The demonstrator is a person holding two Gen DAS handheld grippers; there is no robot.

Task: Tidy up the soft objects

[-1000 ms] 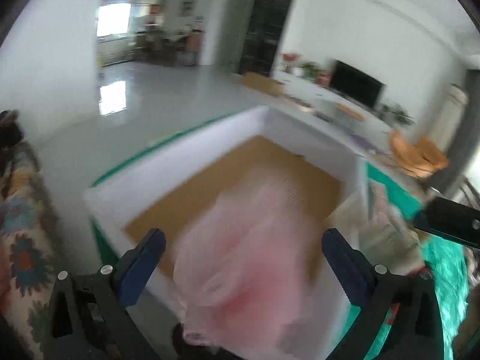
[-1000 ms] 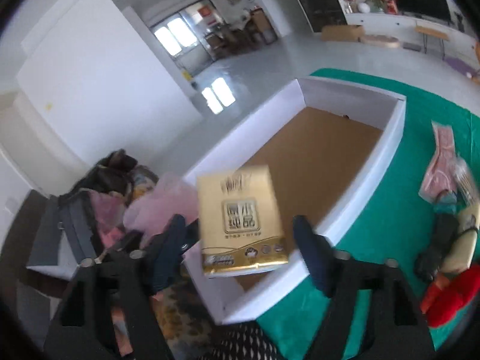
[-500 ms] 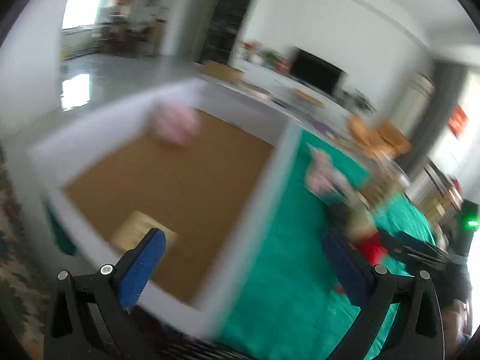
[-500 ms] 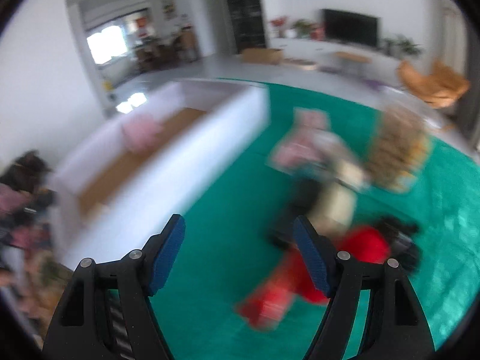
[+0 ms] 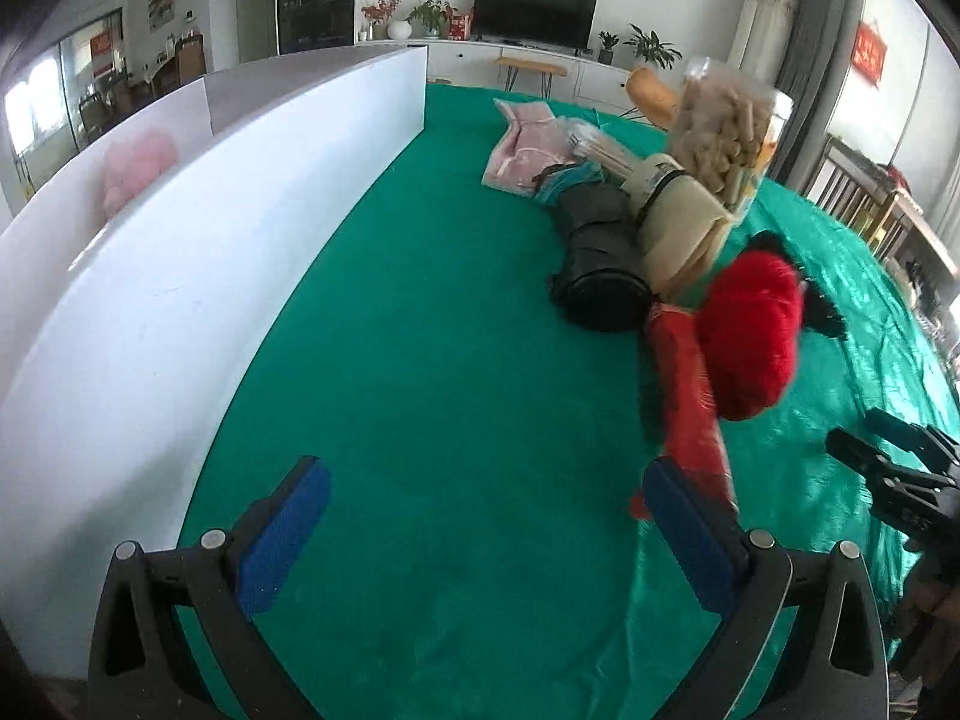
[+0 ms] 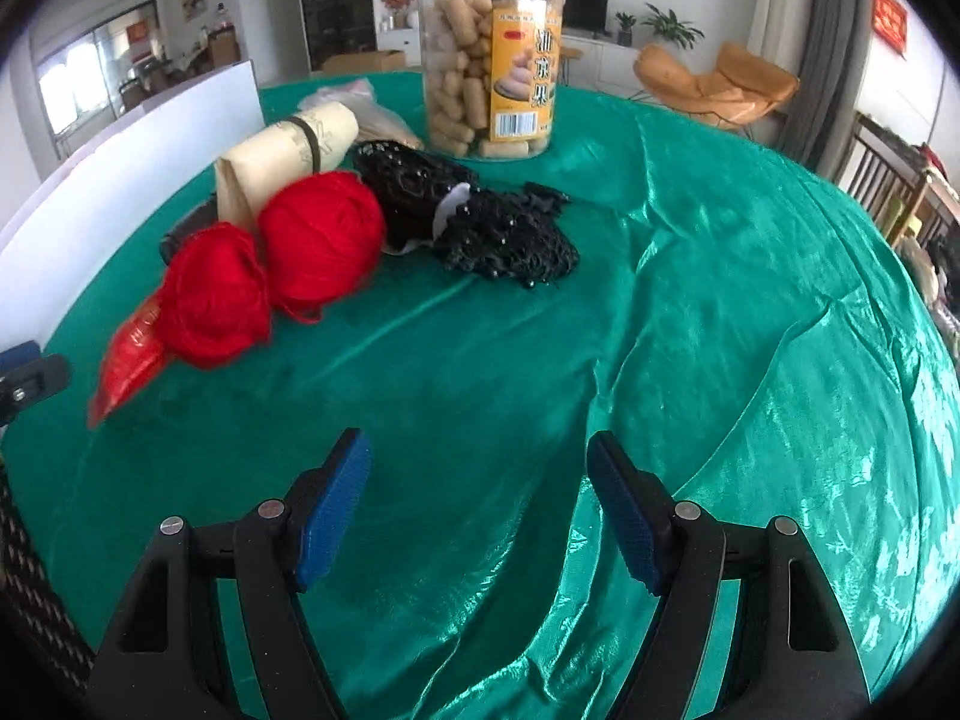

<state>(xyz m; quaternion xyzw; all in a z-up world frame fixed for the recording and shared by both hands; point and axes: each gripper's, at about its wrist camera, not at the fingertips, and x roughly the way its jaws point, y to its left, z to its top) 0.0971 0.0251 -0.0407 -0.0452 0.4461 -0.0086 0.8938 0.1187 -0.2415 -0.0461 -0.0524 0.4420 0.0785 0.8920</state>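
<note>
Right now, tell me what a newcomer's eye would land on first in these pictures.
The two red yarn balls stand out first, bright against the green tablecloth, side by side left of centre in the right wrist view. Behind them a tall clear snack jar stands upright, with a black beaded mesh bundle heaped in front of it. Along the cloth's left edge runs the white box, a pink fluffy thing showing inside.

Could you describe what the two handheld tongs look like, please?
Both the left tongs and the right tongs have black plastic, truss-like frames with silver screw heads and flat blue textured pads on each finger. No sleeves show.
</note>
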